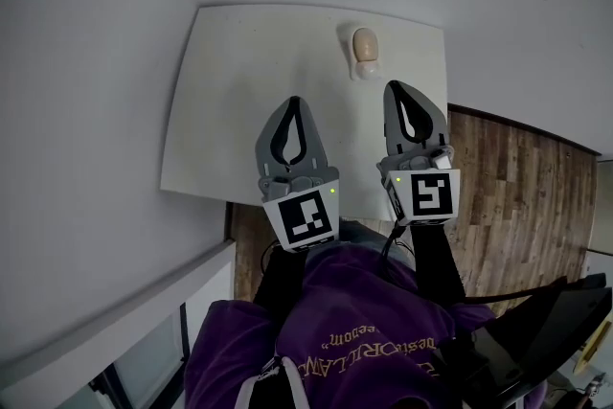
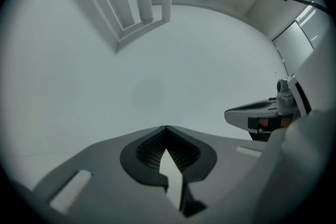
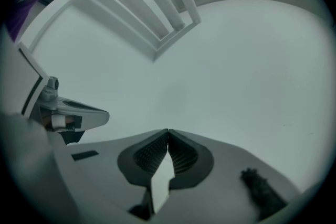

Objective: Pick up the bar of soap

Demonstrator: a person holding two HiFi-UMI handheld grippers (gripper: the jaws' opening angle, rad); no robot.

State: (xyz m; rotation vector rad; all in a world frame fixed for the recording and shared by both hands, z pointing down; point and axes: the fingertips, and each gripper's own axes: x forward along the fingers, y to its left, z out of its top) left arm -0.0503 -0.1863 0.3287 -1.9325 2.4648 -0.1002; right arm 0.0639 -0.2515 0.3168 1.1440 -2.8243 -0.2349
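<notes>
Lying on the table (image 1: pixel 239 91), the bar of soap (image 1: pixel 364 43) points straight away.

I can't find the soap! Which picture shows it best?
The head view: the bar of soap lies in plain sight near the far edge of the white table. The two gripper views show none of it, only pale surfaces.
</notes>
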